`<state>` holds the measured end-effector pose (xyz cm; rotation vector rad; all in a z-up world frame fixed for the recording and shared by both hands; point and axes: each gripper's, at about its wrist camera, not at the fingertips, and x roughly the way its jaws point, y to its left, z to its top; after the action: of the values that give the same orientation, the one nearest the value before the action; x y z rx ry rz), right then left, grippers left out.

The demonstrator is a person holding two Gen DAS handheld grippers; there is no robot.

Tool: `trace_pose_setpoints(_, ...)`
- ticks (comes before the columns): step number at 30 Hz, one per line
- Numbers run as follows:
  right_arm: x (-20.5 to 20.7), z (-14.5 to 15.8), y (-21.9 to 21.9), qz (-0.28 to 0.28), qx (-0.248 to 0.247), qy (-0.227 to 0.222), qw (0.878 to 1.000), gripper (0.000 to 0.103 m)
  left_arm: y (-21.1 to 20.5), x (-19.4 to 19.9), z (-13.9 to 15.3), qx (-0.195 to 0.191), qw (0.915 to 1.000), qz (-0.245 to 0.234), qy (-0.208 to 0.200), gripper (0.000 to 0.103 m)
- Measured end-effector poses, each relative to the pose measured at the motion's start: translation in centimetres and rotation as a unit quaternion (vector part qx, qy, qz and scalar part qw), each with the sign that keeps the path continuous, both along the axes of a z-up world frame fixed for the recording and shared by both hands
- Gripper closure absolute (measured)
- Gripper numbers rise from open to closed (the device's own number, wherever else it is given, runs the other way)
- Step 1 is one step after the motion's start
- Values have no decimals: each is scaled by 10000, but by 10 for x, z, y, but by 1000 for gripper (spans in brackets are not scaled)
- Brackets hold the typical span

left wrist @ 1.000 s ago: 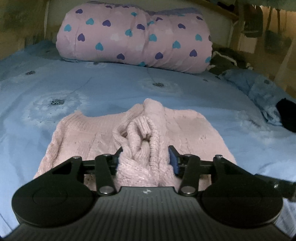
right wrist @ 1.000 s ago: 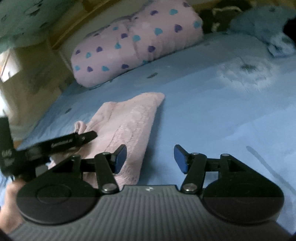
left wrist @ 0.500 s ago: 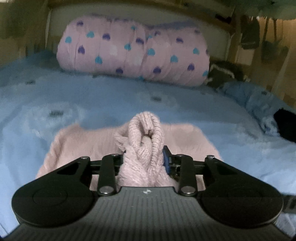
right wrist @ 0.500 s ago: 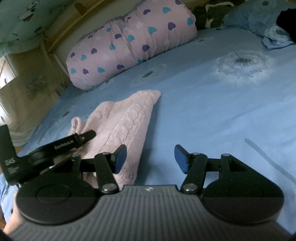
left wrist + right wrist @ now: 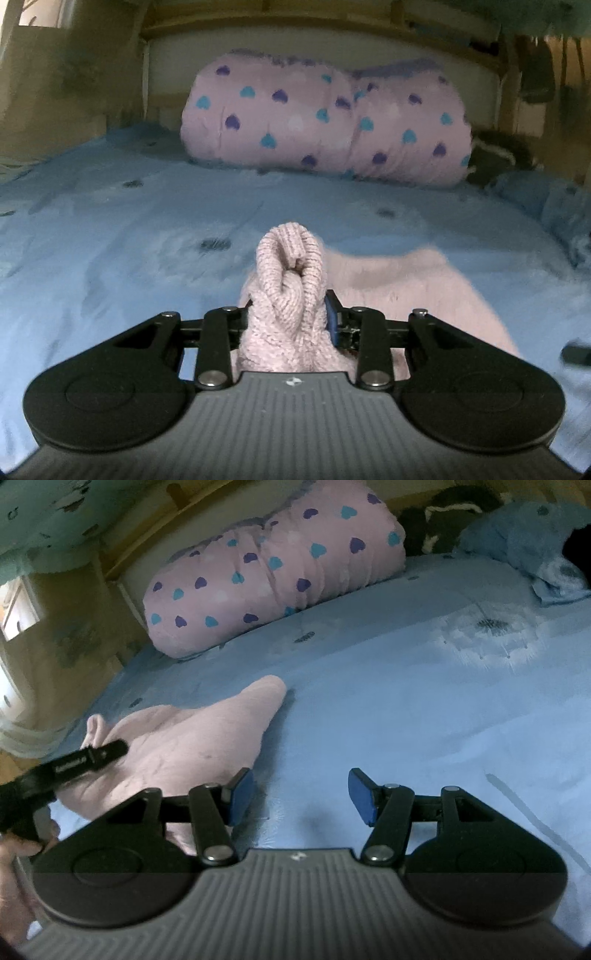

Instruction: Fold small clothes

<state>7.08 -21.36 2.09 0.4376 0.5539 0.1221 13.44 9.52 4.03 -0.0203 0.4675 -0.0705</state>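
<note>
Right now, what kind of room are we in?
Most likely a bedroom. The pink knit sweater lies on a bed's blue dandelion-print sheet, with a rolled pink heart-print quilt at the far end against a wooden headboard.

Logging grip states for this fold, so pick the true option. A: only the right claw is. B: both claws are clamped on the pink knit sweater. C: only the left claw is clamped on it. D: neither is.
C: the left claw pinches a bunched fold of the pink knit sweater, while the right claw stands open over the blue bedsheet.
</note>
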Motion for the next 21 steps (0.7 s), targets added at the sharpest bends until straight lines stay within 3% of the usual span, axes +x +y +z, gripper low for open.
trace_pose_setpoints(2, 0, 2, 3, 63, -65, -30, 10000, 43, 8, 1, -9, 8, 9999, -7, 165, 58)
trace_pose_setpoints(6, 1, 1, 11, 220, -259, -8, 9994, 43, 13, -2, -8, 105, 9999, 48, 78, 45)
trace_pose_setpoints(10, 2, -3, 21, 416, -462, 78, 9980, 43, 14, -8, 2, 115, 9999, 114, -35, 42)
trace_pose_setpoints(14, 0, -3, 26, 534, -528, 96, 9971, 43, 6, -20, 20, 170, 9987, 172, -444, 40)
trace_pose_setpoints(21, 0, -3, 26, 500, -531, 106, 9973, 43, -6, 11, 26, -417, 9985, 153, -331, 40)
